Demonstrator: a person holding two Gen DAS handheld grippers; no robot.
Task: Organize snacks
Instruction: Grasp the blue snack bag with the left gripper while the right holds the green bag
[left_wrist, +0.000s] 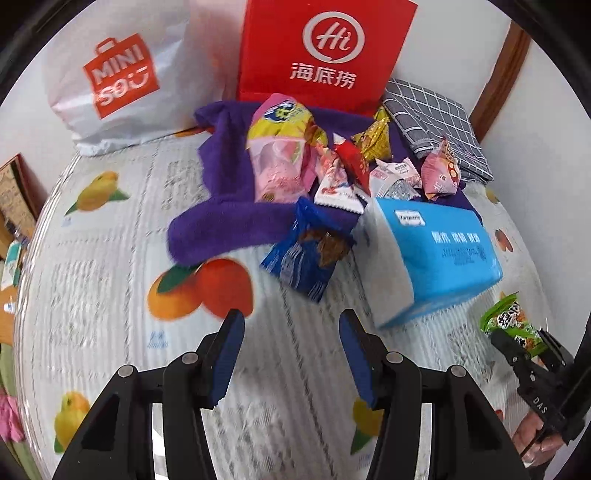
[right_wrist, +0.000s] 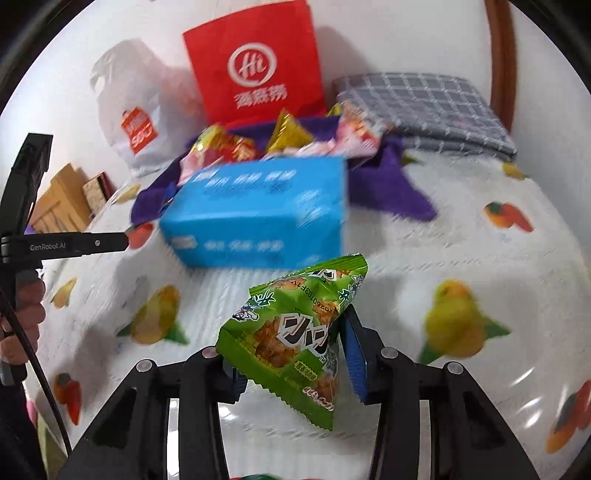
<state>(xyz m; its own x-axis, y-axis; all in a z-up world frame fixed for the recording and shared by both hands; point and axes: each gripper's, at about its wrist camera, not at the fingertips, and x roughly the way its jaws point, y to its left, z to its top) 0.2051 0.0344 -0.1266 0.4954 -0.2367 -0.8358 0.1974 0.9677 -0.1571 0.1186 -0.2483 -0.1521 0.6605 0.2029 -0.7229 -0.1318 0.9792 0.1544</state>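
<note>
Right claw (right_wrist: 295, 365) clamped on a green packet (right_wrist: 295, 332), lifted clear of the fruit-print surface (right_wrist: 424, 258); left claw (left_wrist: 291, 354) spread and bare. Beyond, a blue box (right_wrist: 255, 214), then a snack heap (left_wrist: 332, 162) on a purple towel (left_wrist: 218, 218). Mid-carry, apparently; next, choosing a spot and letting go.

A white shopping bag (left_wrist: 110, 85) with an orange logo is seen at the upper left of the frame, and a red paper bag (left_wrist: 325, 51) is stood just beside it at top centre. A grey checked cloth (left_wrist: 436, 125) is folded at the upper right. A fruit-printed tablecloth (left_wrist: 110, 258) is spread across the lower frame. Wooden boxes (right_wrist: 66, 195) are glimpsed at the left edge.
</note>
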